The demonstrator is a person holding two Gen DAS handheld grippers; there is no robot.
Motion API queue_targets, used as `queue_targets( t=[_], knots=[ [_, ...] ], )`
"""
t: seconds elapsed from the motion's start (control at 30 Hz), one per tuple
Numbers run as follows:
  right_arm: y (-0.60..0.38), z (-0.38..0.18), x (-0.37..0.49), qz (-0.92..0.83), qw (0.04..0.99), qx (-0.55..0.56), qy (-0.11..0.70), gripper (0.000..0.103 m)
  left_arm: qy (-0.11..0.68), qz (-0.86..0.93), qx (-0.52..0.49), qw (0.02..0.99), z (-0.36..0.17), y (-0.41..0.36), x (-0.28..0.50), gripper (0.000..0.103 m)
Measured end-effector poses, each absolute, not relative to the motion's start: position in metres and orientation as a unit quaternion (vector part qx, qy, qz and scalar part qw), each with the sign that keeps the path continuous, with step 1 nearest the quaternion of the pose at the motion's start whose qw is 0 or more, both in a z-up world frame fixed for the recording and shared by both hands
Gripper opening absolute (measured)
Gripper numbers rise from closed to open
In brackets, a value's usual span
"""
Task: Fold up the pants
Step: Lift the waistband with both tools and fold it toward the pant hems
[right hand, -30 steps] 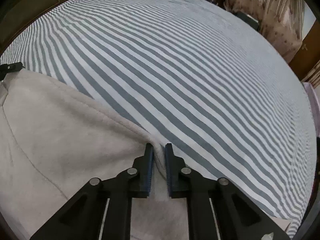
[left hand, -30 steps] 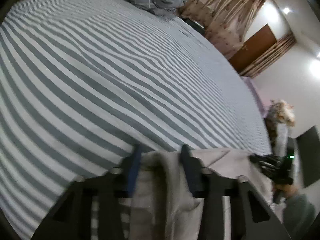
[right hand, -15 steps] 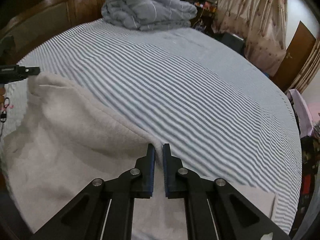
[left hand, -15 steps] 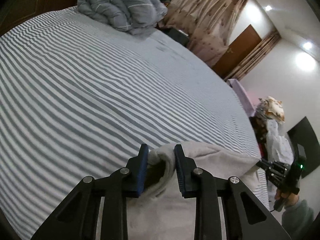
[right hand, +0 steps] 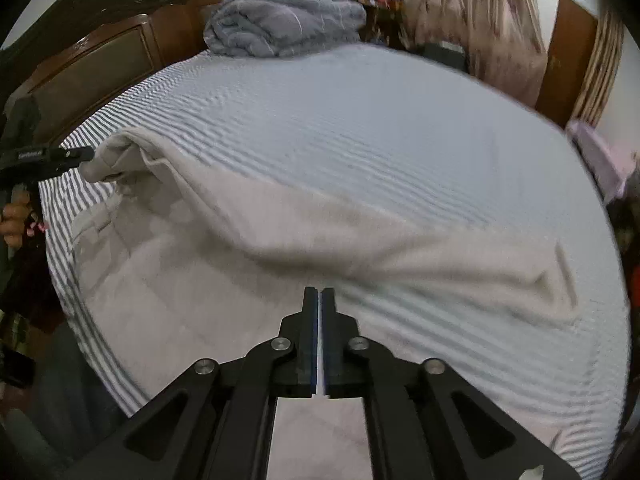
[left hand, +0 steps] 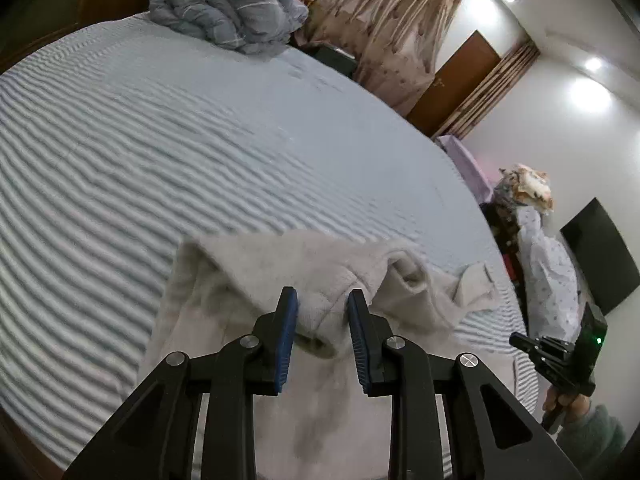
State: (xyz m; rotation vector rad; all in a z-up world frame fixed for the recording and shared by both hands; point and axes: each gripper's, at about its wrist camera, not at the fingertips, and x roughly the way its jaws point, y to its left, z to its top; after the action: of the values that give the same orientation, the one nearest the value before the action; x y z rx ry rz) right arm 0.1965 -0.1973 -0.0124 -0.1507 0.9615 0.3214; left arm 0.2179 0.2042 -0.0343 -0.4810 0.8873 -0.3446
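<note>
Pale beige fleece pants (left hand: 288,264) lie on a blue-and-white striped bed (left hand: 200,140). My left gripper (left hand: 322,300) is shut on a bunched fold of the pants and holds it lifted above the bed. In the right wrist view the pants (right hand: 320,232) stretch across the bed, with the left gripper (right hand: 60,156) gripping their far left end. My right gripper (right hand: 320,294) has its jaws pressed together above the pants; no cloth shows between the fingertips. It also shows in the left wrist view (left hand: 560,356), apart from the pants.
A rolled grey duvet (left hand: 228,12) sits at the head of the bed by the dark wooden headboard (right hand: 100,52). Curtains (left hand: 380,20) and a brown door (left hand: 460,76) stand beyond the bed. A wall screen (left hand: 596,256) hangs at right.
Both grippers have risen away from the bed. The left one has lifted its fold of the pants. The right gripper's jaws have come off the pants edge they pinched and are empty now.
</note>
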Motion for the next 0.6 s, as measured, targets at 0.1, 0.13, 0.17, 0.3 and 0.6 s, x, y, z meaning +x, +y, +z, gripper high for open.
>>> queue_targets(
  t=[0.1, 0.13, 0.17, 0.3, 0.6],
  knots=[
    [-0.195, -0.034, 0.2, 0.154, 0.863, -0.048, 0.478, 0.009, 0.441, -0.163, -0.26, 0.843, -0.049, 0.208, 0.205, 0.0],
    [-0.196, -0.039, 0.198, 0.155, 0.861, -0.044, 0.483, 0.013, 0.441, -0.159, -0.254, 0.846, -0.05, 0.207, 0.201, 0.0],
    [-0.191, -0.043, 0.199, 0.139, 0.867, -0.061, 0.475, 0.019, 0.444, -0.153, -0.243, 0.849, -0.052, 0.206, 0.197, 0.0],
    [-0.167, -0.046, 0.212, 0.148, 0.865, -0.136, 0.459, 0.038, 0.455, -0.166, -0.261, 0.835, -0.06, 0.207, 0.188, 0.0],
    [-0.117, -0.062, 0.269, 0.237, 0.787, -0.337, 0.46, 0.046, 0.466, -0.128, -0.276, 0.831, -0.069, 0.233, 0.214, 0.01]
  ],
)
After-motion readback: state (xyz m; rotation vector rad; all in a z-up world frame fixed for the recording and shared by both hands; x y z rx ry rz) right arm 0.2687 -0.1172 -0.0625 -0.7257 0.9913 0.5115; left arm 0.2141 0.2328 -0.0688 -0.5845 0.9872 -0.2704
